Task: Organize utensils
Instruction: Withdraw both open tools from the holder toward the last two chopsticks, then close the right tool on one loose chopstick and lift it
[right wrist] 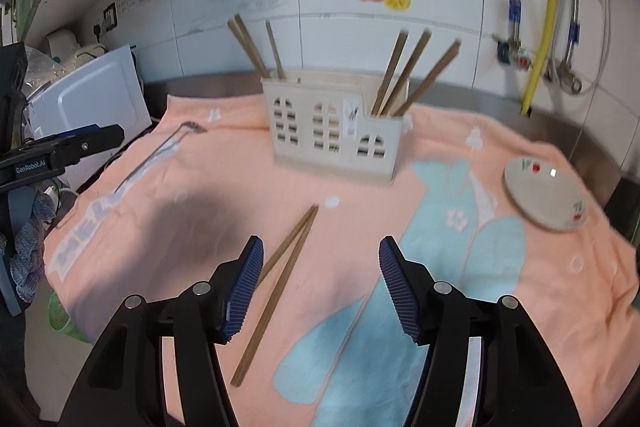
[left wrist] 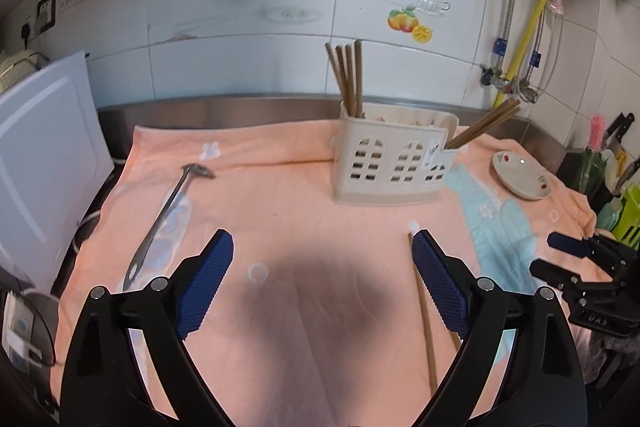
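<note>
Left gripper (left wrist: 322, 259) spread wide, empty; right gripper (right wrist: 321, 267) parted, empty, angled down over peach towel (right wrist: 560, 307). Pair of brown wooden chopsticks (right wrist: 280, 279) flat on towel, crossing beside right gripper's left pad. Cream plastic utensil caddy (right wrist: 332, 131) further back, holding more chopsticks upright. Long metal utensil (left wrist: 168, 211) lying left. Likely step: approach to pick up loose chopsticks. Next: shift left, lower, straddle pair, pinch.

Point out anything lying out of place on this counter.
Two chopsticks lie loose on the towel instead of standing in the holder with the others. A metal utensil also lies loose on the towel's left side.
</note>
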Demonstrator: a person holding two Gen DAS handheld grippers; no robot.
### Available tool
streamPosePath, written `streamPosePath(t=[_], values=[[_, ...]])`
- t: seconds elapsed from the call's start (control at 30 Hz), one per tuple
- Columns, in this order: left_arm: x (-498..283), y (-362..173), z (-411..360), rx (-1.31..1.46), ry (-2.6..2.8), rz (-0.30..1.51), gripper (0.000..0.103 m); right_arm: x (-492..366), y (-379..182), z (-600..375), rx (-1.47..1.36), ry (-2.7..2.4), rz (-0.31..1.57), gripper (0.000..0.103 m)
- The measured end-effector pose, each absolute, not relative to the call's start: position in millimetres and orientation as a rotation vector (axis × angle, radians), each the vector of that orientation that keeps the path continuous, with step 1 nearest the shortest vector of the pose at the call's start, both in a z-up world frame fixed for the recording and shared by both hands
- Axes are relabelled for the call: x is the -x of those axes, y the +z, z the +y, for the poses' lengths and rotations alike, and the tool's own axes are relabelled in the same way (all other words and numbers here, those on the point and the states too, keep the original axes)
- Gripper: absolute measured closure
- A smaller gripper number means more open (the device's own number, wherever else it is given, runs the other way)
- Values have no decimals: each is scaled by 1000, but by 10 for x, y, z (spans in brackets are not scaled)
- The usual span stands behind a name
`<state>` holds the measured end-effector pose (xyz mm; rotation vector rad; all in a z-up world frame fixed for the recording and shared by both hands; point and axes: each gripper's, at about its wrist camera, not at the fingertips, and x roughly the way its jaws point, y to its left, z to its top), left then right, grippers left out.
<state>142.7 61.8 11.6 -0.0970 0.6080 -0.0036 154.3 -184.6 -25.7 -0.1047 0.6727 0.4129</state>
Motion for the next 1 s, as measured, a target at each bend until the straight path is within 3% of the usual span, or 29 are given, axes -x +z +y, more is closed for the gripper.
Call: streamPosePath(t=[0.33, 0.7, 1.0], values=[[-1254, -158, 711, 121, 19, 632, 12, -1396, -799, -1620, 58, 423, 778, 46], [-1171, -354, 892, 175, 43, 652, 11, -1433, -1104, -1444, 7, 412, 854, 69], [-1141, -499, 954, 201, 51, 680, 11, -1495, -1235, -1343, -6, 395, 884, 81]])
